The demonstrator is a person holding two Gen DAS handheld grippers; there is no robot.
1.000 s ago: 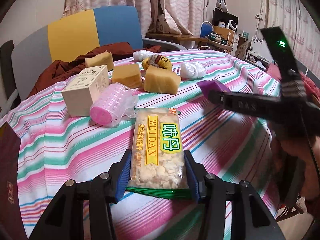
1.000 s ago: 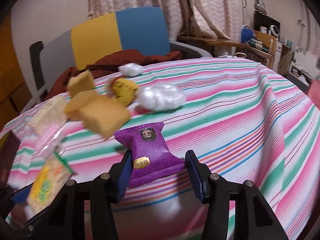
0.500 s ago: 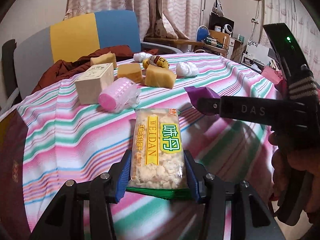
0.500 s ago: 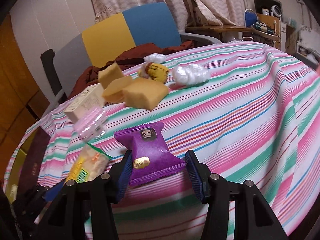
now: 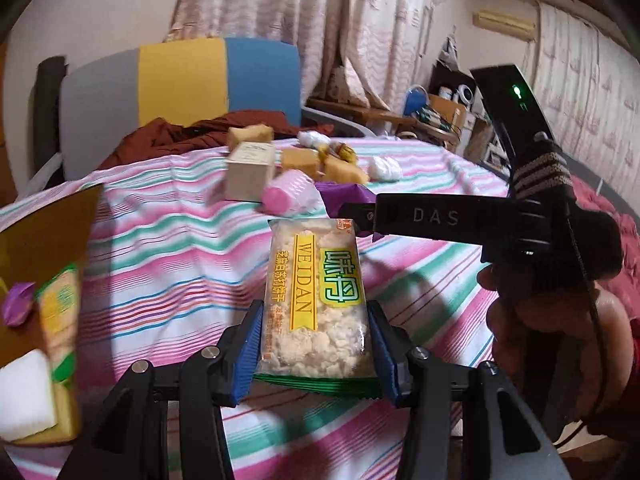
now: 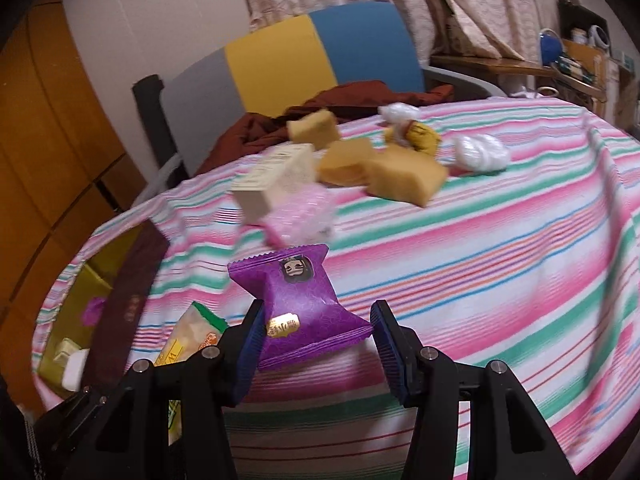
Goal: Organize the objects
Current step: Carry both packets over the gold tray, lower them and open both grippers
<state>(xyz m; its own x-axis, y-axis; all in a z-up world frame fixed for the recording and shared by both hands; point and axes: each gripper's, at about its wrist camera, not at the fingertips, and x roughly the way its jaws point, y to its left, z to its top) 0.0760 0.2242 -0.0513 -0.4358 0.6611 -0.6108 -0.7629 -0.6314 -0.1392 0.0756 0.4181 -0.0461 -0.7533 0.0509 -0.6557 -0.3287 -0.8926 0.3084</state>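
Observation:
My left gripper [image 5: 316, 320] is shut on a clear cracker packet [image 5: 316, 276] with a yellow and green label, held above the striped tablecloth [image 5: 168, 264]. My right gripper [image 6: 318, 320] is shut on a purple snack packet [image 6: 300, 296], also lifted off the cloth. In the left wrist view the right gripper shows as a black bar with a hand behind it, and the purple packet [image 5: 340, 194] pokes out past it. An open yellow box [image 5: 44, 236] lies at the left table edge, with a purple packet [image 5: 18, 308], a cracker packet [image 5: 60, 320] and a white block [image 5: 24, 396] in it.
Further back on the table [image 6: 500, 248] lie a beige carton [image 6: 276, 180], a pink roll [image 6: 300, 220], yellow sponge-like blocks [image 6: 404, 178], a yellow wrapped item [image 6: 416, 136] and white bundles [image 6: 480, 152]. A dark red lid [image 6: 128, 292] stands by the box. A chair [image 6: 280, 52] with red cloth is behind.
Both grippers have moved left and back with their packets still held. The yellow box has come into view at the left, and the far pile has drifted right in both views.

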